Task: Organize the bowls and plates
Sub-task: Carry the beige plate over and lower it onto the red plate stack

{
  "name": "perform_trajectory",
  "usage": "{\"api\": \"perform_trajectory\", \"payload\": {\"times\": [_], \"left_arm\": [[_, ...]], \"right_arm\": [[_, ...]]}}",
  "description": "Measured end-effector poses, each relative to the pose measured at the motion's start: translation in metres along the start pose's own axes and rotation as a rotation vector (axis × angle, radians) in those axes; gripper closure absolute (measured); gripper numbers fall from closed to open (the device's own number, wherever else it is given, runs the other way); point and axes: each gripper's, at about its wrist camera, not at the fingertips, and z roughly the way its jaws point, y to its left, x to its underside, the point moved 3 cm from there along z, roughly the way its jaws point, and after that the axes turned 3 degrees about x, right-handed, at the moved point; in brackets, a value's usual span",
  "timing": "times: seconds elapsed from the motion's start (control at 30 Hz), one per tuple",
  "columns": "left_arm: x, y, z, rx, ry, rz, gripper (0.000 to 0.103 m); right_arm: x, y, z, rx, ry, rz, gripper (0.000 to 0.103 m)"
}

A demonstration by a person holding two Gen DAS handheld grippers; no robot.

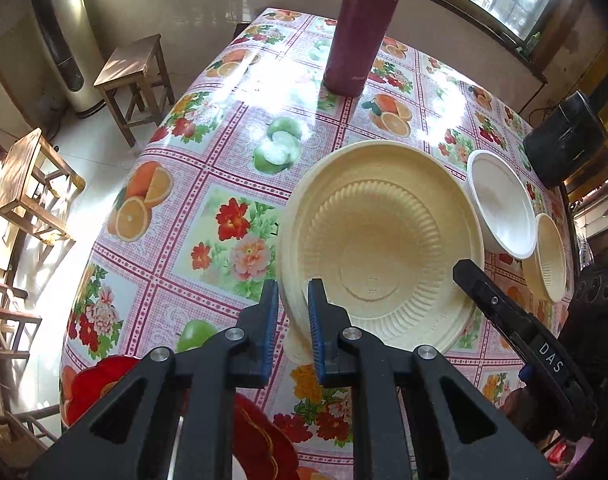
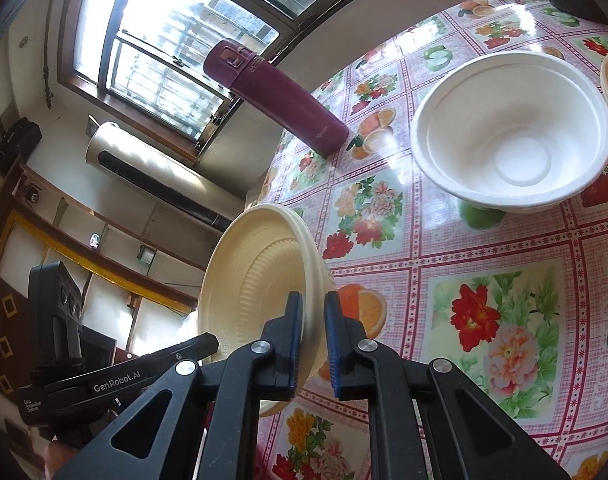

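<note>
Step in hand: the cream plate stack (image 1: 378, 240) is judged to be carried between both tools toward a resting place.
Left tool (image 1: 290, 320): clenched on the stack's near rim.
Right tool (image 2: 314, 334): clenched on the opposite rim.
Stack position: held tilted above the tabletop (image 1: 208, 208); contact with it cannot be told.
Neighbours: a white bowl (image 2: 512, 132) and a cream bowl (image 1: 550, 256) lie just beside.
Advice: both grips should be kept even, the stack levelled, then lowered well clear of the maroon flask (image 1: 358, 28).
</note>
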Motion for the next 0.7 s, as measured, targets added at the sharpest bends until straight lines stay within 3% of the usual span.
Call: {"api": "perform_trajectory", "payload": {"times": [0.37, 0.7], "left_arm": [[0.052, 0.062, -0.068, -0.028, -0.101, -0.056, 0.090], [0.112, 0.113, -0.075, -0.042, -0.093, -0.152, 0.089]], "right_arm": [[0.047, 0.077, -0.002, -0.114, 0.078, -0.121, 0.092], [0.104, 0.118, 0.011, -0.129, 0.181, -0.261, 0.092]]}}
